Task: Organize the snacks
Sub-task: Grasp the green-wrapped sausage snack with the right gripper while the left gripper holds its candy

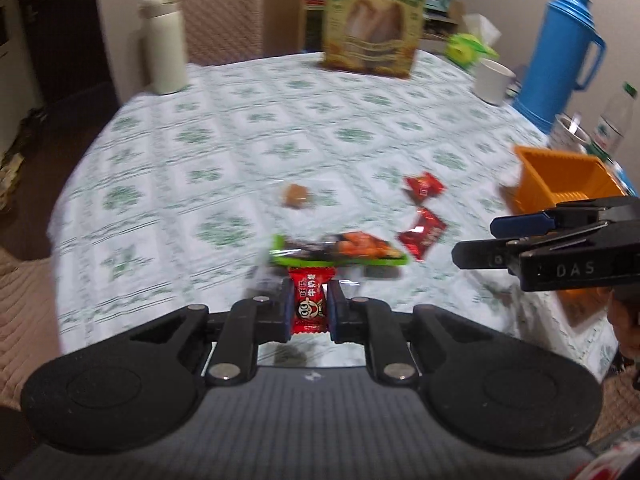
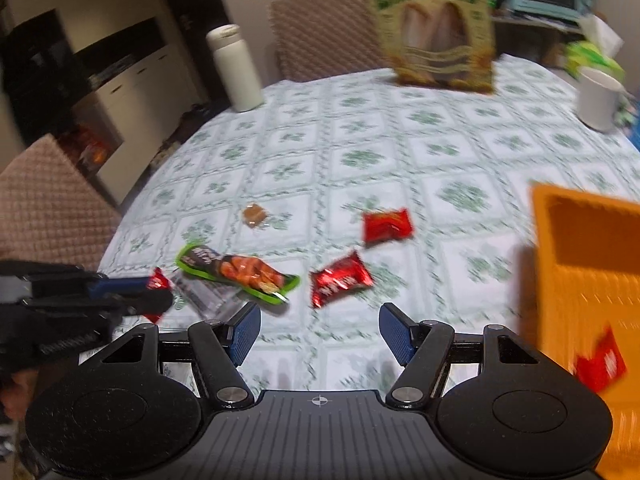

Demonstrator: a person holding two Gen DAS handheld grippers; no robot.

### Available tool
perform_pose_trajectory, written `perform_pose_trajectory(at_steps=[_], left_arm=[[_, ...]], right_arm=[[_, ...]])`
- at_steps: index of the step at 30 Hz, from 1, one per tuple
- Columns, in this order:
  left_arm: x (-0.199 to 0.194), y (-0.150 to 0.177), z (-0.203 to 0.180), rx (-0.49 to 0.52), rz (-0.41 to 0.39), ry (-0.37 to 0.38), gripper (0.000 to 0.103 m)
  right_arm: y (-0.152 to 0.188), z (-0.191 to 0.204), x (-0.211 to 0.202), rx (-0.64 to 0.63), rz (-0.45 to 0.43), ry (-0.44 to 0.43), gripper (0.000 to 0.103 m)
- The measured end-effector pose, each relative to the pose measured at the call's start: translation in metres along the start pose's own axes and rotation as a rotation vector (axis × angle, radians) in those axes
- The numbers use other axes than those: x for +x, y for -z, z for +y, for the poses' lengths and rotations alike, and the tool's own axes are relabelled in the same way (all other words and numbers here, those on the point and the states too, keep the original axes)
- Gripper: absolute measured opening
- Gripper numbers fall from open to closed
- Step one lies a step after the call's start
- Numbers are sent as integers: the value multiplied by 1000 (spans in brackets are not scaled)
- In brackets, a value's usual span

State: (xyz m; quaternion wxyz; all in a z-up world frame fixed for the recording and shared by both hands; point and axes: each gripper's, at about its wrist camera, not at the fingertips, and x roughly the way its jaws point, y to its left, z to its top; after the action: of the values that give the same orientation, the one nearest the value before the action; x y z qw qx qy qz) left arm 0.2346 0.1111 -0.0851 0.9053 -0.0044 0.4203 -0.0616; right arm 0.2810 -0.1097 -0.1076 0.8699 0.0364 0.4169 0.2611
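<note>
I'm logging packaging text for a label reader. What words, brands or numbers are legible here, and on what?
"QQ", with small unreadable characters beside it: on the red candy held in the left claw.
"DAS": on the right claw's black body, in the left wrist view.
Too blurred to read: the big snack box, green snack pack, red packets.

Left gripper [image 1: 310, 307] is clamped tight on a red candy [image 1: 309, 303], tilted down over the table's near edge. Right gripper [image 2: 319, 334] is angled down too, jaws apart with nothing between them.
</note>
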Motion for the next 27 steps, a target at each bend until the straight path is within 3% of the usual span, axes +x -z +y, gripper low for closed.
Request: perform_pose_trajectory(at_steps=[9,17,21,27], left_arm=[[-7,12,38,-104,11,-83,14],[-5,19,57,-159,35,-119,14],[-3,19,65,-177,41,-132,14],[1,18,74,-197,49,-149,14]], right_arm=[[-18,22,49,-177,28,-96,65],[-24,34,89,-237,60,-158,65],[-29,35,103,-236,87,-202,54],[-34,37,113,-226,91,-234,47]])
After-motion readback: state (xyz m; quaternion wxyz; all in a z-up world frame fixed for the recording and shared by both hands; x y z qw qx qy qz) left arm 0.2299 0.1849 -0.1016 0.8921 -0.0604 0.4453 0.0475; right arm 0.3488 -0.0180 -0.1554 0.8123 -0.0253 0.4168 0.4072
